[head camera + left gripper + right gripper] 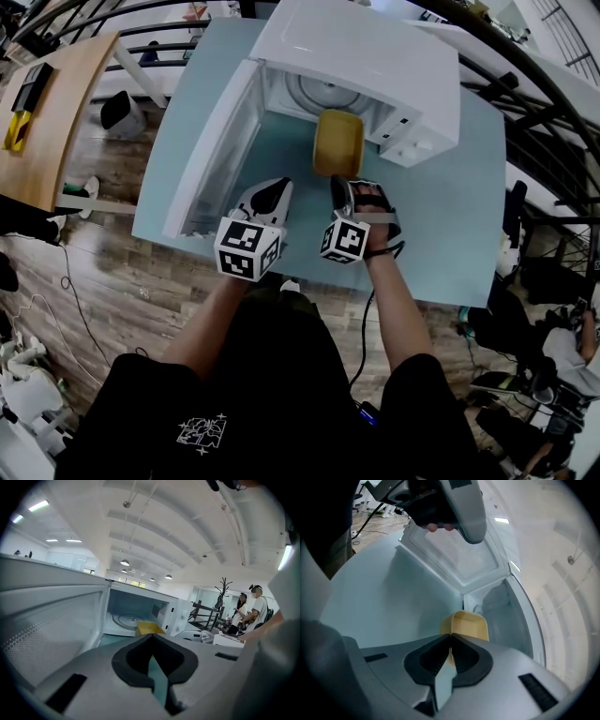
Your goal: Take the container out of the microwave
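While your right claw [340, 185] pinches the container [337, 141] by its near rim, its length points into the microwave [366, 56]; your left claw [277, 190] is pressed together, empty.

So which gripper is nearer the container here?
Right. The right gripper is shut on the container's near rim, at the microwave's mouth. The left gripper is shut and empty, apart from it, to its left by the open door.

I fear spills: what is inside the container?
The container looks empty where its inside shows. The right tongs, shut on its near wall, cover the nearest part.
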Available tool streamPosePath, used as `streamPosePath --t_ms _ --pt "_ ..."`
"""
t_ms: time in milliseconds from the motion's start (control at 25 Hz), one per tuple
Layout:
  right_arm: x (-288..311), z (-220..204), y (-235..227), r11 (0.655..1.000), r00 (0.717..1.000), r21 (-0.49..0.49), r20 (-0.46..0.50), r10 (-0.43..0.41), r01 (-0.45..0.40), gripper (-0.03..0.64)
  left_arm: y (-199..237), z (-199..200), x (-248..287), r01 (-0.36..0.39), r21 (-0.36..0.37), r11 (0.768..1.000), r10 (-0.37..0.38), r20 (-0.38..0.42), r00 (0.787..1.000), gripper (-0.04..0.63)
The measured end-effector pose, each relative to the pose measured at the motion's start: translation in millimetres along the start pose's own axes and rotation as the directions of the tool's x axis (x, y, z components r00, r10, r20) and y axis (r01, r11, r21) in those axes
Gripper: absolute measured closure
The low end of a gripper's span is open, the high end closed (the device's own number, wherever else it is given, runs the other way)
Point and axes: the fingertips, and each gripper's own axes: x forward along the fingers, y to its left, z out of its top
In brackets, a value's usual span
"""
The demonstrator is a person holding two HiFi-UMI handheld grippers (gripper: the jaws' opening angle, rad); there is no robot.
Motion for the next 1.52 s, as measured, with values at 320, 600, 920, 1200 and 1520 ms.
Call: streamPosePath --t_ms 320,600,920,1200,1520 --pt "0 -1 10 1.0 1.0 -0.004 0.0 0.007 -0.007 0.595 -4 -14 1 0.001 0.006 1.0 -0.001 -0.023 1.0 0.588" --pt "2 -2 24 1.0 1.0 -0.007 0.001 0.023 -0.023 0.595 -5 -22 -2 -0.004 0.007 1.0 0.004 -0.033 0.999 0.588" --pt "-1 -4 35 0.999 0.999 -0.001 0.003 0.042 -0.042 0.595 -7 -26 -8 -0.011 0.009 1.0 0.012 -0.037 0.999 0.588" --pt "-9 -8 47 0.998 0.998 0.003 0.001 0.057 -0.057 0.595 -15 -27 -12 -0.01 0.014 1.0 0.01 -0.035 0.999 0.588" --pt "-25 -14 60 0.997 0.997 0.017 0.003 0.071 -0.071 0.595 -30 -34 -20 -0.006 0.016 1.0 0.007 -0.041 0.999 0.588"
